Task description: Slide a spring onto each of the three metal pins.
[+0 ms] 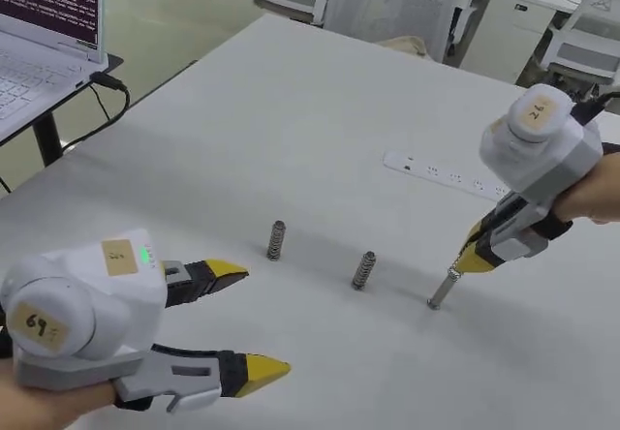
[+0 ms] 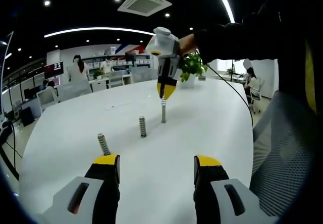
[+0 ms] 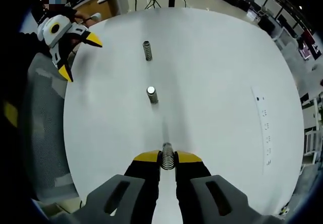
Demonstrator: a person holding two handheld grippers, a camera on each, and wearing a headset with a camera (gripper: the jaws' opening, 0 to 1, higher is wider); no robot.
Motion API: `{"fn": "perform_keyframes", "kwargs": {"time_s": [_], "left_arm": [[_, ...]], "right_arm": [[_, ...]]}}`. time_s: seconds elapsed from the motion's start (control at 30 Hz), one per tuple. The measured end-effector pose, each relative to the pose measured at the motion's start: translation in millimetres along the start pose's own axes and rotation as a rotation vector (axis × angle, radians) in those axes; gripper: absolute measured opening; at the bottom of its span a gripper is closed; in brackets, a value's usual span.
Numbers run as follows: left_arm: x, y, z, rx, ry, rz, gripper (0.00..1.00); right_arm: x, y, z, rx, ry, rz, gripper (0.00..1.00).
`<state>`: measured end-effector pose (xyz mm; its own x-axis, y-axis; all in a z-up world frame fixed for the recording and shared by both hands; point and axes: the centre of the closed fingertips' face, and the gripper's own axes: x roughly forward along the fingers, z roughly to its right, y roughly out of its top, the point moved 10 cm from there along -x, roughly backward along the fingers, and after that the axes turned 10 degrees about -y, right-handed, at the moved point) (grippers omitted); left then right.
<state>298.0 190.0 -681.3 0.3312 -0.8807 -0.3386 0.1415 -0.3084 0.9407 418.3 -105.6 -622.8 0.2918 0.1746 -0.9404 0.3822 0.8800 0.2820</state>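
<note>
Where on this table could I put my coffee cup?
The far half of the table, between the laptop and the power strip, is bare. So is the near right part. Crowded: the row of three pins, where the right tongs hold a spring on the last.

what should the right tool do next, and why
Probably ease the right tool down along the third pin: it is shut on a spring at the pin's top, and the lower shaft is bare. The middle pin and far pin already carry springs.
</note>
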Motion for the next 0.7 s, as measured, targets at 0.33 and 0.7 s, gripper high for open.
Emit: {"fn": "perform_keyframes", "kwargs": {"time_s": [0.33, 0.7], "left_arm": [[0.5, -1.6, 0.2, -0.002, -0.002, -0.006, 0.54], [1.3, -2.0, 0.2, -0.002, -0.004, -0.012, 0.52]], "right_arm": [[9.8, -4.1, -0.6, 0.015, 0.012, -0.004, 0.08], [28.5, -7.9, -6.8, 0.029, 0.019, -0.010, 0.08]]}}
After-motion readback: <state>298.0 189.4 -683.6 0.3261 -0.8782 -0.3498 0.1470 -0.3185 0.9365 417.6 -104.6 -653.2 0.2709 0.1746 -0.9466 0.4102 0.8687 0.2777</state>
